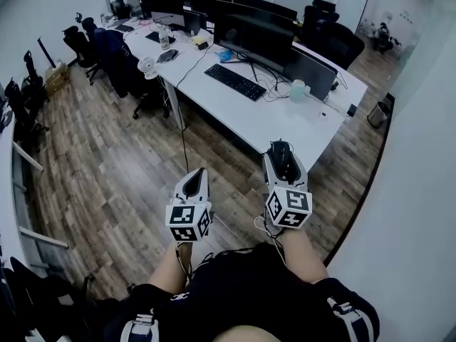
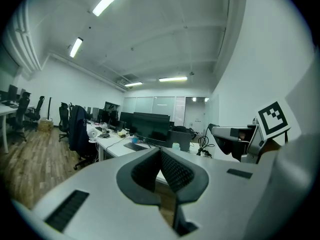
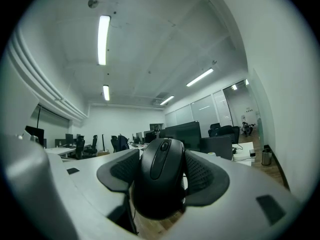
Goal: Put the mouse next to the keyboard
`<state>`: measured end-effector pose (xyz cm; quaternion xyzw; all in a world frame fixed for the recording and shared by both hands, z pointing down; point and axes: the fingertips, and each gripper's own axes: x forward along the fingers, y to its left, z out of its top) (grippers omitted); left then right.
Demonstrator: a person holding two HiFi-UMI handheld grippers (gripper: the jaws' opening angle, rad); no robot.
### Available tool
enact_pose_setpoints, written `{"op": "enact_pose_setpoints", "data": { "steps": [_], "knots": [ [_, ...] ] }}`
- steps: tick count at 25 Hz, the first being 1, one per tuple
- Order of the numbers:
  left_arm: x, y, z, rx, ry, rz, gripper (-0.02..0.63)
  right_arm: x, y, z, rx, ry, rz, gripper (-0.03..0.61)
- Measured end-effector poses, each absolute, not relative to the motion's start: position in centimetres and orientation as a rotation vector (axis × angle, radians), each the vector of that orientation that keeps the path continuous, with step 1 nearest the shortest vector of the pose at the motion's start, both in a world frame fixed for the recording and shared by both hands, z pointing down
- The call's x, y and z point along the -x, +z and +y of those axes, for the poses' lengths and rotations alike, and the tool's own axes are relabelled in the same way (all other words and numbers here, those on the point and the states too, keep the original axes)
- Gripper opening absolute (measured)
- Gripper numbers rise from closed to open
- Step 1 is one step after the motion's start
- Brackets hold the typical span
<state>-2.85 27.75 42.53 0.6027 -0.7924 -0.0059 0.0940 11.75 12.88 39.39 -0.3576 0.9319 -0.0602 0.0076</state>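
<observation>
A black mouse (image 3: 160, 176) sits between the pads of my right gripper (image 3: 161, 173), which is shut on it. In the head view the mouse (image 1: 280, 154) and right gripper (image 1: 283, 157) hang over the near edge of the white desk (image 1: 271, 123). The black keyboard (image 1: 234, 81) lies farther back on that desk, in front of a wide dark monitor (image 1: 254, 34). My left gripper (image 1: 192, 182) is held over the wooden floor to the left of the desk. Its pads touch with nothing between them, so the left gripper (image 2: 160, 170) is shut.
Cables and a pale cup (image 1: 297, 90) lie right of the keyboard. A small fan (image 1: 147, 67) stands at the desk's left end, with office chairs (image 1: 121, 63) beside it. A bin (image 1: 376, 114) stands on the floor at the right. A white wall runs along the right side.
</observation>
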Motion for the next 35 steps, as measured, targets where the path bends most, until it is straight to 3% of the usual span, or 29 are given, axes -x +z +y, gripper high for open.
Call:
{"op": "enact_pose_setpoints", "data": {
  "steps": [19, 35],
  "knots": [
    [11.3, 44.8, 21.4, -1.716, 0.007, -2.382, 0.012, -4.9, 42.3, 4.9, 1.171, -0.237, 2.895, 0.301],
    [16.5, 42.8, -6.1, -1.855, 0.060, -2.310, 0.012, 1.0, 41.4, -19.9, 1.241, -0.263, 2.854, 0.301]
  ]
}}
